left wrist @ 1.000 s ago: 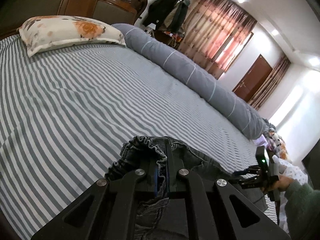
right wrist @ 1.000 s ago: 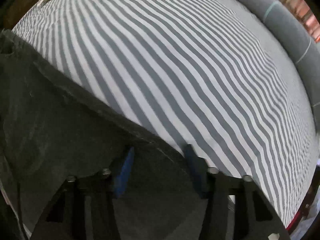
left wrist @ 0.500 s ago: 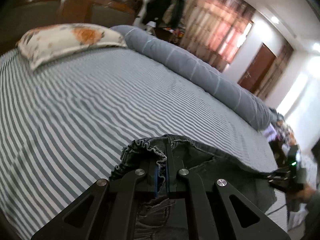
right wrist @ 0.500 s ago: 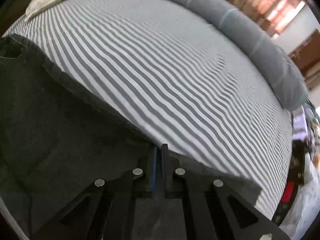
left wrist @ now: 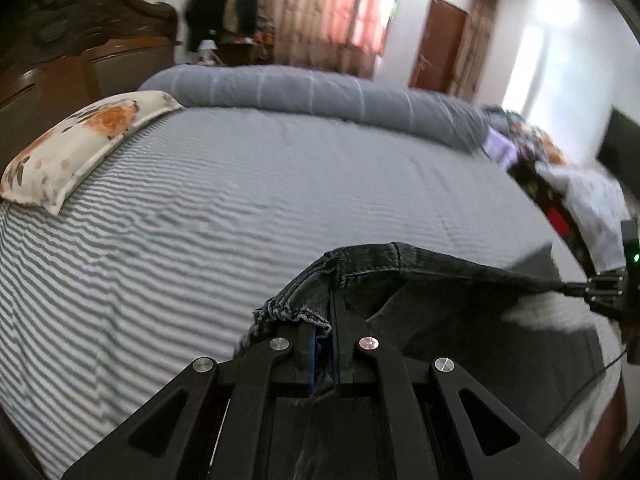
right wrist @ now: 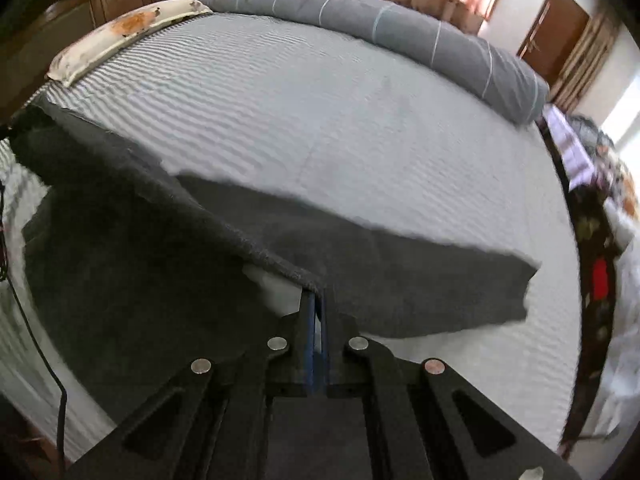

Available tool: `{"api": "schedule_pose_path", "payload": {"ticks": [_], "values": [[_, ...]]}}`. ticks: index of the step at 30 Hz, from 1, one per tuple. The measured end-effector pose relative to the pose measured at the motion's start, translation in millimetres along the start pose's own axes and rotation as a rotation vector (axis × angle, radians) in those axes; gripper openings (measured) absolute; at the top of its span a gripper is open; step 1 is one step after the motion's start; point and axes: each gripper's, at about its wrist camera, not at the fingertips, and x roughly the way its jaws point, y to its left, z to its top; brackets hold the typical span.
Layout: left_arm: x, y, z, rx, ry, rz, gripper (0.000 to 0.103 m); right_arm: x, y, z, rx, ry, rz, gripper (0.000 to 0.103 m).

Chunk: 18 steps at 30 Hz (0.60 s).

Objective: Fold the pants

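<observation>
Above striped bed (left wrist: 200, 208); pants (left wrist: 400, 268) stretched between grippers; left fingers (left wrist: 310, 340) clamp waistband; right fingers (right wrist: 308, 312) apparently pinch edge

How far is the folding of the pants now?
Done: both grips are made. The left gripper is shut on the waistband of the dark denim pants; the right gripper is shut on a leg edge. In hand: pants lifted over the striped bed sheet. Left: every fold.
</observation>
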Motion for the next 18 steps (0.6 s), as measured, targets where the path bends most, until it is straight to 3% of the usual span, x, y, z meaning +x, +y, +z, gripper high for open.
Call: {"api": "schedule_pose_path", "payload": {"ticks": [7,12,15,18], "values": [[-12.1,-5.4,-57.2,0.046,0.146,0.000,0.007,12.3,17.6,-62.9,0.117,0.069,0.060,0.000],[-2.7,-10.2,-97.4,0.061,0.271,0.054,0.012,29.7,23.6,-94.3,0.171,0.130,0.072,0.000],[-4.9,-6.6,-105.9,0.002,0.321,0.046,0.015,25.6,22.4,-103.6,0.253,0.102,0.085,0.007],[-18.2,4.0,-109.1,-0.084,0.329,0.027,0.028,14.4,21.2,-110.9,0.336,0.063,0.137,0.009]]}}
